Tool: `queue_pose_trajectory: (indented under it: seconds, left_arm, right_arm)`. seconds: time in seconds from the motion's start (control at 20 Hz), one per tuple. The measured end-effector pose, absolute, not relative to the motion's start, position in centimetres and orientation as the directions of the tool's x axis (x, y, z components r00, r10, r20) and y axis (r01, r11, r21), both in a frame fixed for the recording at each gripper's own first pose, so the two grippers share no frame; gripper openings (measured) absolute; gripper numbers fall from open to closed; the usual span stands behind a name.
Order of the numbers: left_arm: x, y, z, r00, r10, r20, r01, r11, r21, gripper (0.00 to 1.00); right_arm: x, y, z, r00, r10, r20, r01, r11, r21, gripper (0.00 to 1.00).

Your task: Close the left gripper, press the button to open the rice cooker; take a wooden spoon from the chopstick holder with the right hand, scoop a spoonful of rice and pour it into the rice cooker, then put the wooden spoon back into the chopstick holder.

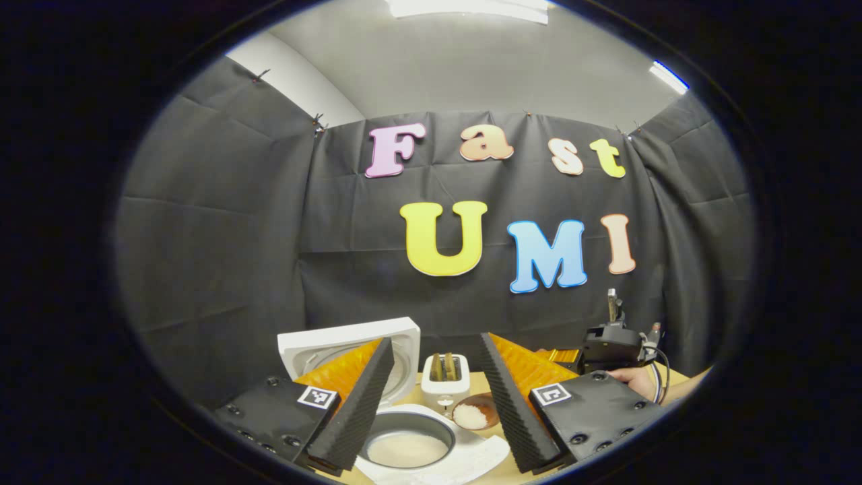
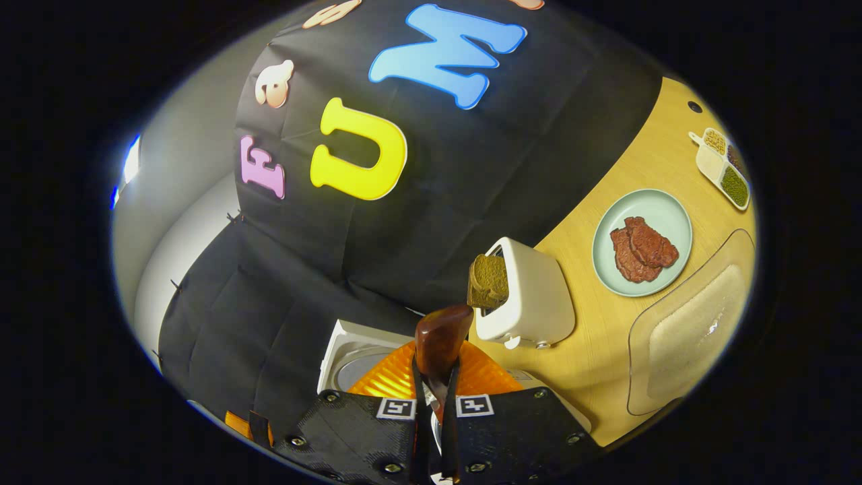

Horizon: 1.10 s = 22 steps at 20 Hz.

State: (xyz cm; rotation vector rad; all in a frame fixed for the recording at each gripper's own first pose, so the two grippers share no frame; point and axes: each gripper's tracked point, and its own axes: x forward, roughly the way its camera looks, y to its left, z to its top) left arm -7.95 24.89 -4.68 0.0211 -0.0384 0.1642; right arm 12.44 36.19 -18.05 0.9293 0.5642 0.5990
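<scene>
Rice cooker (image 1: 411, 438) as landmark: lid (image 1: 350, 347) up at back, inner pot holding white rice. Left gripper (image 1: 431, 397) hovering above cooker, jaws spread wide, nothing between. Small brown bowl of rice (image 1: 473, 412) just right of cooker; white toaster (image 1: 444, 377) w/ bread slices behind it. Right gripper (image 2: 431, 404) over cooker, jaws pinched narrow on wooden spoon (image 2: 441, 340), bowl end up, tilted twd toaster (image 2: 528, 296). Beyond toaster on wood table (image 2: 606, 357): pale green plate (image 2: 667, 209) w/ meat, divided tray (image 2: 724, 168) farther off. Chopstick holder: can't tell where.
</scene>
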Motion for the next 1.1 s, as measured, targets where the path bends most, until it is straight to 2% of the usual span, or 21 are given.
queue_pose_trajectory:
  seconds: [0.05,0.1,0.2,0.25,0.3,0.4,0.5,0.55,0.75,0.95,1.1]
  left_arm:
    - [-8.1,25.2,-4.9,0.985,0.171,0.040,-0.172,0.985,0.019,0.90]
    - [-8.3,25.7,-4.9,0.983,0.179,0.040,-0.180,0.983,0.020,0.93]
    - [-8.7,26.5,-4.7,0.980,0.194,0.040,-0.194,0.981,0.017,0.93]
    - [-9.0,26.8,-4.8,0.979,0.200,0.040,-0.201,0.979,0.016,0.87]
    - [-9.1,27.1,-4.9,0.978,0.206,0.039,-0.207,0.978,0.015,0.87]
    - [-9.5,27.6,-5.1,0.975,0.219,0.037,-0.220,0.975,0.015,0.93]
    - [-10.1,28.2,-4.9,0.972,0.233,0.037,-0.234,0.972,0.017,0.87]
    - [-10.4,28.4,-5.1,0.970,0.242,0.035,-0.242,0.970,0.018,0.93]
    - [-11.7,29.4,-5.3,0.963,0.266,0.030,-0.267,0.964,0.016,0.93]
    - [-12.5,30.3,-5.2,0.959,0.282,0.031,-0.283,0.959,0.018,0.93]
    - [-13.4,30.8,-5.1,0.953,0.302,0.033,-0.302,0.953,0.007,0.93]
  right_arm:
    - [12.2,37.1,-18.3,0.694,0.693,-0.196,-0.235,0.475,0.848,0.07]
    - [12.1,37.9,-18.6,0.686,0.699,-0.204,-0.245,0.486,0.839,0.07]
    - [11.7,39.6,-19.0,0.673,0.707,-0.217,-0.266,0.505,0.821,0.07]
    - [11.7,40.4,-19.1,0.665,0.713,-0.222,-0.278,0.513,0.812,0.07]
    - [11.7,41.2,-19.5,0.659,0.715,-0.233,-0.289,0.527,0.800,0.07]
    - [11.7,42.7,-20.3,0.645,0.720,-0.255,-0.316,0.555,0.769,0.07]
    - [11.3,44.0,-21.1,0.627,0.727,-0.280,-0.356,0.587,0.727,0.07]
    - [11.2,44.8,-21.6,0.618,0.730,-0.293,-0.375,0.601,0.706,0.07]
    - [10.1,47.7,-23.0,0.584,0.739,-0.337,-0.446,0.638,0.627,0.07]
    - [9.3,49.7,-23.7,0.568,0.730,-0.381,-0.570,0.682,0.458,0.07]
    - [8.4,51.5,-23.9,0.547,0.740,-0.392,-0.688,0.664,0.292,0.07]
